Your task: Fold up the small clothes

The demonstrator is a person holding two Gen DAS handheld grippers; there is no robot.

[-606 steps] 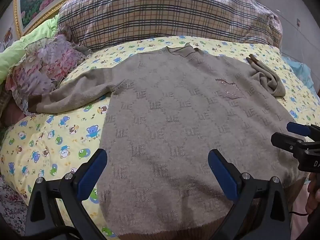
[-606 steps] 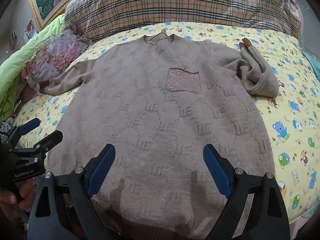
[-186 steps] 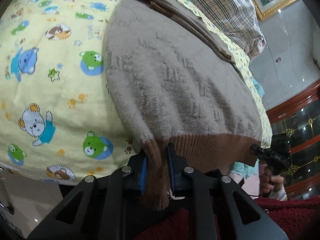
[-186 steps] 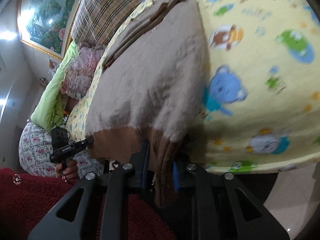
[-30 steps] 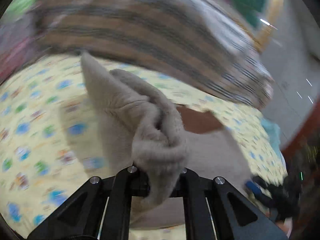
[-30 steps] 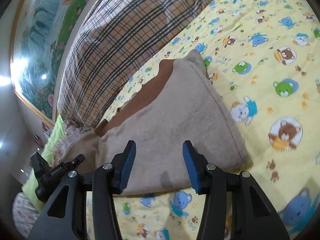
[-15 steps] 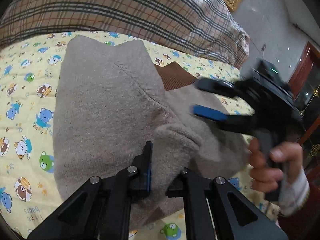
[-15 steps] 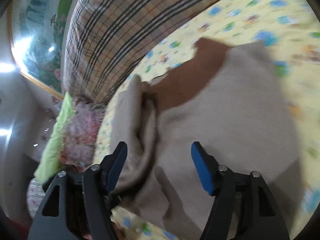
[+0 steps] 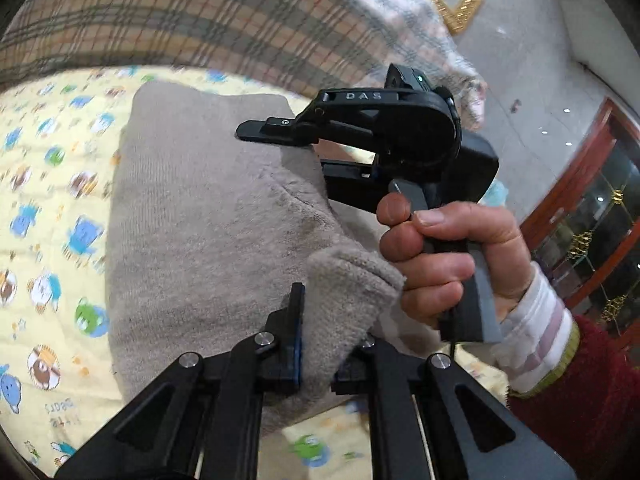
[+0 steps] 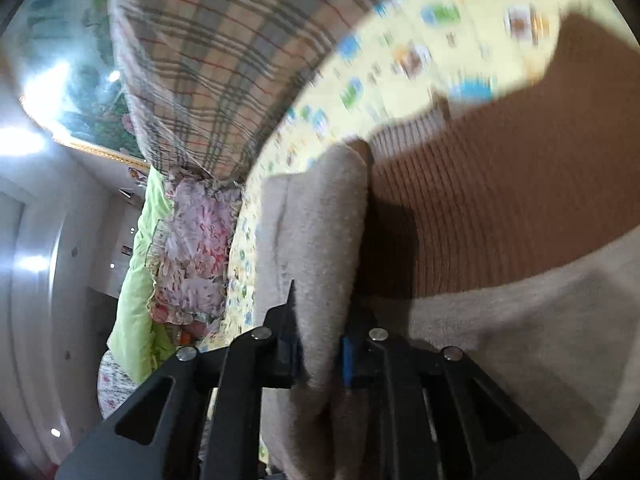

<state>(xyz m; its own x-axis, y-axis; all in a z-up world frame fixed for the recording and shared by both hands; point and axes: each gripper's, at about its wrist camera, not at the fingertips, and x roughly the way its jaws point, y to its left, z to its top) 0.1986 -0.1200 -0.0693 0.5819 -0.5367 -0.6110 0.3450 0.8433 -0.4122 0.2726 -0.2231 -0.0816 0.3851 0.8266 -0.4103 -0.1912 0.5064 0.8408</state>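
Bear-print sheet (image 9: 48,200) | right gripper (image 9: 320,148) marked "DAS" | closing on sweater (image 9: 200,220)

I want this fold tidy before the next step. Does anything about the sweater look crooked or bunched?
Yes. The beige knit sweater is not flat: a thick bunched fold stands up in the left gripper, and the right gripper is closing on another ridge.

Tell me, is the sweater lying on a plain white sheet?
No, the beige sweater lies on a yellow sheet printed with little cartoon bears, in front of a big plaid pillow.
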